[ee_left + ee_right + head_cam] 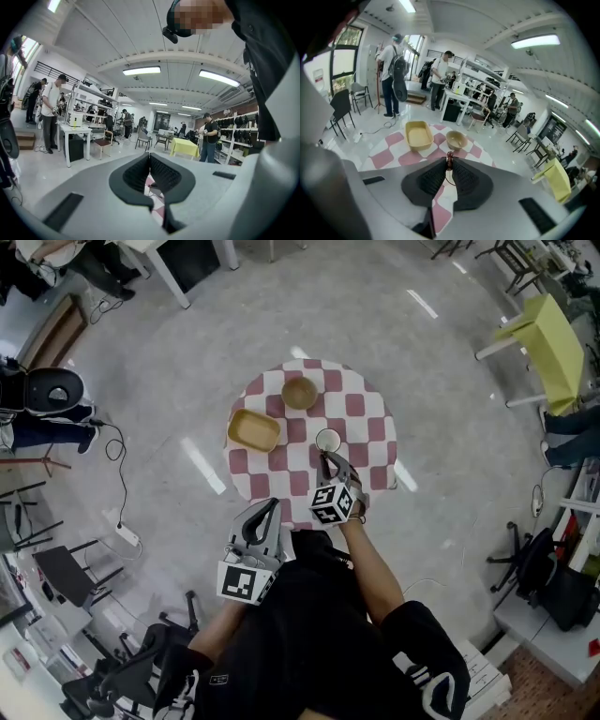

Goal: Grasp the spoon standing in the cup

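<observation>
The spoon (pixel 449 161) stands upright in the cup (pixel 328 440), its top pinched by the right claw (pixel 328 460) above; the shut, empty left claw (pixel 272 505) is farther back.

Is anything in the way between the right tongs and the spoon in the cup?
Nothing visible does. The right tongs are closed on the top of the spoon, by its dark handle, above the white cup. The bowl and the tray sit farther back, apart from it.
</observation>
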`<state>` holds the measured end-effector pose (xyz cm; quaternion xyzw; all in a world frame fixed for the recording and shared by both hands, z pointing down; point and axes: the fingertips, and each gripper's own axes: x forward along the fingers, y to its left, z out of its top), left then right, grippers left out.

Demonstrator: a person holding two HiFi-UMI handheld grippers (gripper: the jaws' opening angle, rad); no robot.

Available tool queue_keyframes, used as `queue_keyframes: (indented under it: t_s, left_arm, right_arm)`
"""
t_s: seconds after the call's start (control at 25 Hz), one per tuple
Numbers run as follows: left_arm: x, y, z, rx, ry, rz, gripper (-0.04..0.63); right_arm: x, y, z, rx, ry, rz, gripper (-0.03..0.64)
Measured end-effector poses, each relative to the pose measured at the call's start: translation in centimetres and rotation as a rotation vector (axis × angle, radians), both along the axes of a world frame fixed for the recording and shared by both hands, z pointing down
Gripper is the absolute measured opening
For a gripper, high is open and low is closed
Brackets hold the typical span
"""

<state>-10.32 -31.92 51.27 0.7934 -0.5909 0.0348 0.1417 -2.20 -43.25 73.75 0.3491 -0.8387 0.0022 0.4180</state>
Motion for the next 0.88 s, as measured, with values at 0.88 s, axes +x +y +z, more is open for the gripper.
queue_keyframes:
  t_s: [0.88]
  left_arm:
    - [-1.0,21.1,-3.4,0.104,0.014,0.148,0.009]
  right_arm:
    - [6.5,28.1,-20.5,0.122,-0.575,0.399,0.058]
